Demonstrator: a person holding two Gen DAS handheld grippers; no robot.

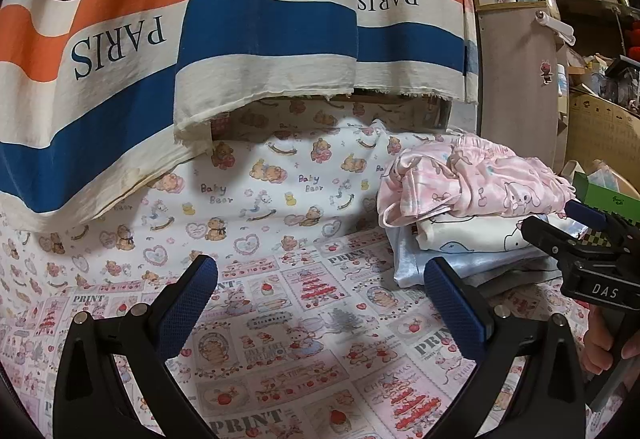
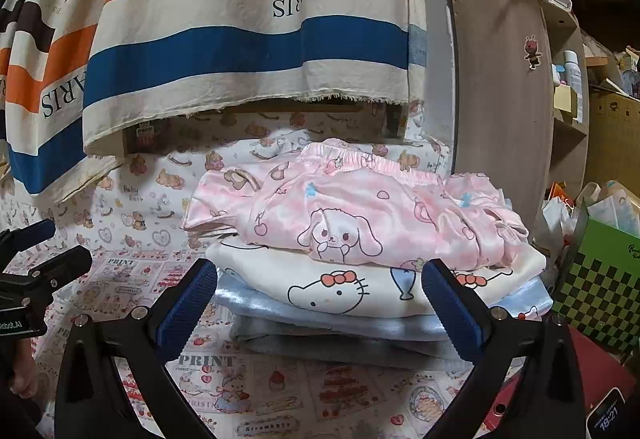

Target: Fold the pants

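Crumpled pink pants [image 2: 360, 215] with a bunny print and an elastic waistband lie on top of a pile of folded clothes: a white cat-print garment [image 2: 320, 287], a light blue one [image 2: 280, 313] and a grey one [image 2: 320, 345]. My right gripper [image 2: 320, 279] stands open just in front of the pile, at the height of the white garment, holding nothing. My left gripper [image 1: 318, 279] is open over the printed bedsheet [image 1: 280, 339], left of the pile, and is empty. From the left wrist, the pink pants [image 1: 472, 183] sit at the right with the right gripper [image 1: 558, 221] beside them.
A striped cloth [image 1: 260, 19] printed PARIS hangs over the back of the bed. A wooden shelf unit [image 2: 500, 99] stands right of the pile. A green checkered box [image 2: 600, 279], a red item and a phone [image 2: 606, 413] lie at the right.
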